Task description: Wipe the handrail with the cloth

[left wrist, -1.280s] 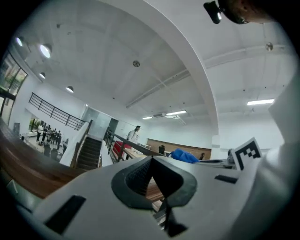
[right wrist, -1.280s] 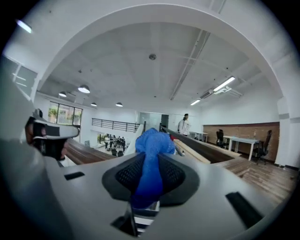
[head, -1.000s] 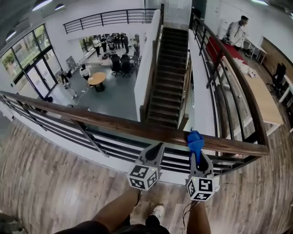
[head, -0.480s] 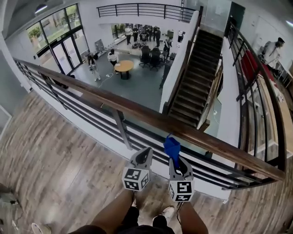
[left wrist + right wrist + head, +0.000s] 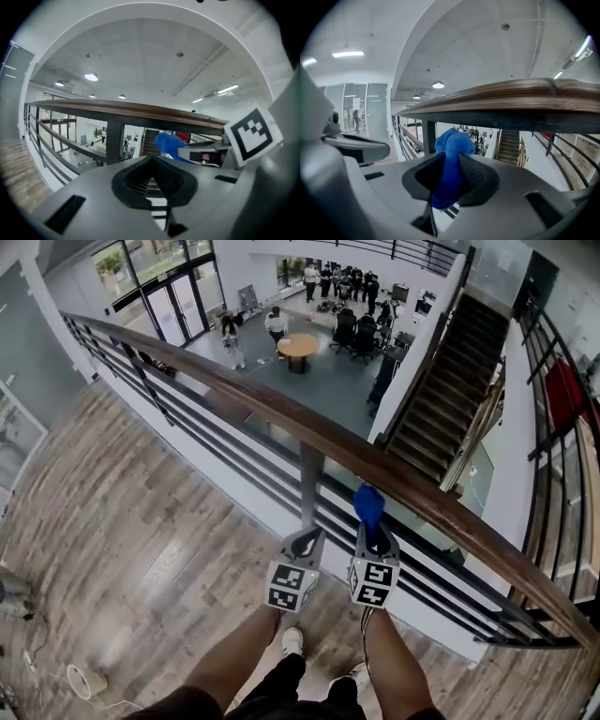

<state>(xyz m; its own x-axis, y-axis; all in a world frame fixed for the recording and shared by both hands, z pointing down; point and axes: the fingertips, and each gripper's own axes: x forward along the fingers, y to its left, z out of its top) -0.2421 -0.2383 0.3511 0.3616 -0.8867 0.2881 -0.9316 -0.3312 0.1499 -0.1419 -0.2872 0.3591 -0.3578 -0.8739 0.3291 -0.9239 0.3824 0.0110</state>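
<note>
Right gripper (image 5: 450, 171) is clamping the soft blue cloth wad (image 5: 451, 143) at mid-bunch, just below the brown wooden handrail (image 5: 511, 101). Left gripper (image 5: 151, 164) is sitting closed, holding nothing. The cloth is probably light, limp and compressible. Head view is showing the rail's top; gripper views are showing only its underside.

The cloth (image 5: 367, 502) is showing bright blue, the handrail (image 5: 234, 399) brown wood grain; the left gripper (image 5: 304, 542) and right gripper (image 5: 372, 532) are wearing grey with black-and-white square markers.
</note>
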